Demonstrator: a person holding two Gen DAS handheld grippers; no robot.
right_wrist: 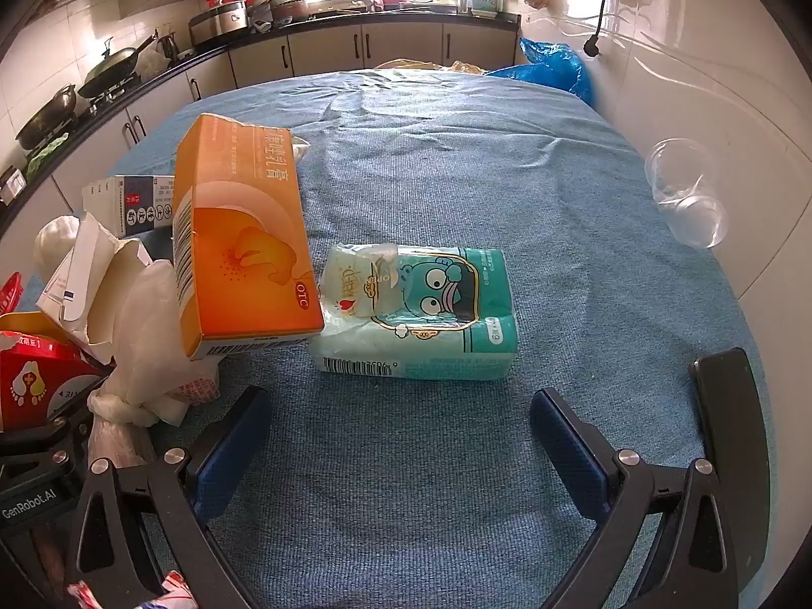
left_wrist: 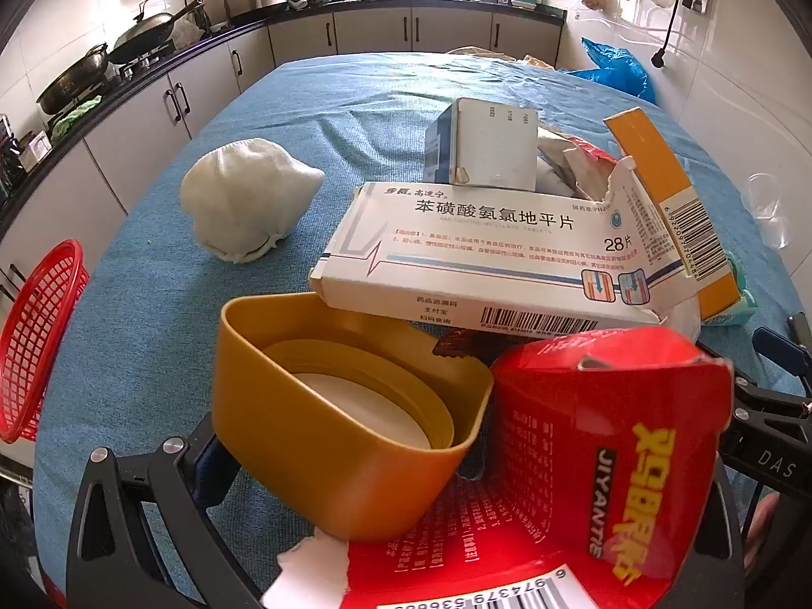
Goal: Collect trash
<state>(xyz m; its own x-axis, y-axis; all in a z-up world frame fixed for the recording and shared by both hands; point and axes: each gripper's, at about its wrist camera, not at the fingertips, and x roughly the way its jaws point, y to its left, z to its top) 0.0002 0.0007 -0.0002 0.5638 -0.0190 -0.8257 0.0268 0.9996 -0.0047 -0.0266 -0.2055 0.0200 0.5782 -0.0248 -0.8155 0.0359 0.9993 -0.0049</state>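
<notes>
In the left wrist view my left gripper (left_wrist: 406,467) is shut on a mustard-yellow plastic lid (left_wrist: 345,421) and a torn red box (left_wrist: 599,462) pressed beside it. Beyond lie a white medicine box (left_wrist: 487,254), a grey-blue box (left_wrist: 487,147), a yellow-orange box (left_wrist: 670,208) and a crumpled white cloth (left_wrist: 243,203). In the right wrist view my right gripper (right_wrist: 401,446) is open and empty over the blue tablecloth. Just ahead lies a teal tissue pack (right_wrist: 421,309). The orange box (right_wrist: 243,238) leans against it at the left, beside a white plastic bag (right_wrist: 142,335).
A red mesh basket (left_wrist: 35,340) sits at the table's left edge. Clear plastic cups (right_wrist: 685,193) lie at the right edge near the wall. A blue plastic bag (right_wrist: 553,68) sits at the far right corner. Kitchen counters with woks run along the left and back.
</notes>
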